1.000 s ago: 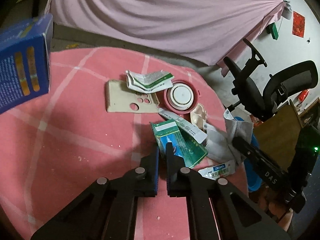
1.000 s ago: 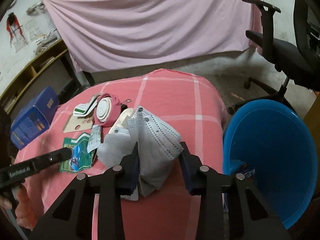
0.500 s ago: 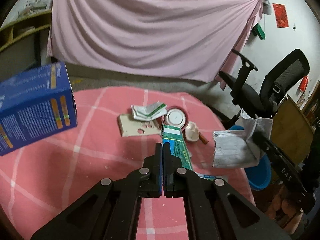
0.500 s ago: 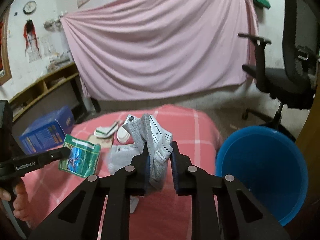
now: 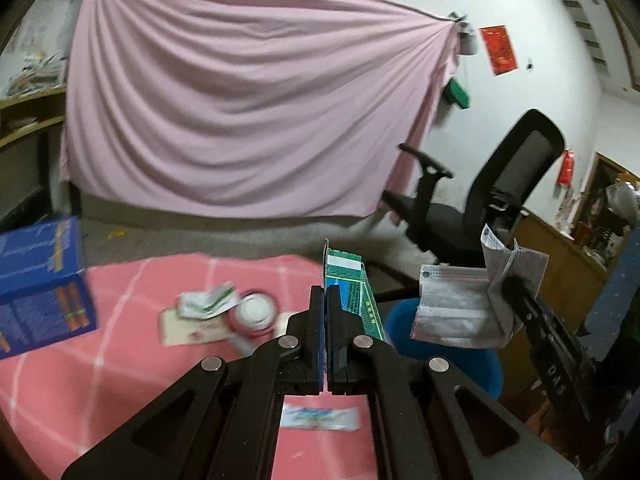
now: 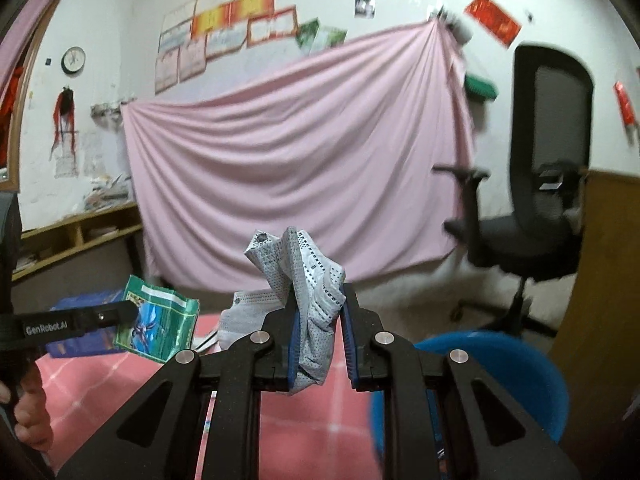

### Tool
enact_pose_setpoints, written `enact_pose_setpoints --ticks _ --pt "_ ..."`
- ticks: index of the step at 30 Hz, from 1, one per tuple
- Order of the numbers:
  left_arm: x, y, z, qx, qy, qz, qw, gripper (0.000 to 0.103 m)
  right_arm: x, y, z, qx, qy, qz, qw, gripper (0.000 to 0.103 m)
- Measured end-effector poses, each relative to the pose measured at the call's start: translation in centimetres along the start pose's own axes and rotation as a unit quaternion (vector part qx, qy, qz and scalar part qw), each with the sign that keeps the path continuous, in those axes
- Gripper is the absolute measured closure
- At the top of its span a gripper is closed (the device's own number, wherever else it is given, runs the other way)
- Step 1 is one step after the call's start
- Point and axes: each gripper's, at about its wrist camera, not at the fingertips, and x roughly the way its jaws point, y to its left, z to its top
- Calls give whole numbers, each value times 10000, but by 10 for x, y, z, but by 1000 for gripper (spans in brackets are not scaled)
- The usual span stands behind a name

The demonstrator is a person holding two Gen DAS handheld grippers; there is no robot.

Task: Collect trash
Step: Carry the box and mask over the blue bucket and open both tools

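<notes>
My left gripper (image 5: pixel 325 292) is shut on a green packet (image 5: pixel 352 288) and holds it in the air above the pink table's right edge; the packet also shows in the right wrist view (image 6: pixel 158 318). My right gripper (image 6: pixel 320 300) is shut on a crumpled grey face mask (image 6: pixel 310 280), raised above the table; the mask hangs to the right in the left wrist view (image 5: pixel 460 304). A blue bin (image 6: pixel 500 376) stands on the floor just right of the table, below and right of the mask; part of it shows in the left wrist view (image 5: pixel 460 356).
On the pink checked tablecloth (image 5: pixel 120 360) lie a folded paper (image 5: pixel 208 300), a red-rimmed lid (image 5: pixel 256 314), a beige card (image 5: pixel 188 328) and a small wrapper (image 5: pixel 320 418). A blue box (image 5: pixel 40 280) stands at the left. A black office chair (image 5: pixel 480 200) stands beyond the bin.
Both grippers have lifted their items off the table: the left closed on the green packet and raised it, the right closed on the mask and raised it toward the bin side.
</notes>
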Motion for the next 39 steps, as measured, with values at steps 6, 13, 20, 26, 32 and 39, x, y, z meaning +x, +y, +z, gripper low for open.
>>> enact_pose_setpoints --ticks 6,13,20,26,32,39 --pt "22 -50 3 282 -148 -412 9986 103 -18 -28 3 -50 -486 -480 9977 87" --pt "59 -104 -4 570 38 -673 9961 103 -26 -74 -3 261 -533 -907 9941 86" --pt "95 -136 -16 590 492 -724 9944 103 -21 -117 -19 590 -193 -1242 9903 86" --pt "126 -146 -26 401 975 -755 9916 103 -18 -148 -33 903 115 -1362 9865 84" --pt "149 -147 -34 252 1380 -709 9876 103 -12 -168 -47 1230 467 -1377 9817 84" --pt "164 -144 -38 112 1641 -606 9845 102 -5 -176 -56 1441 761 -1387 9768 79"
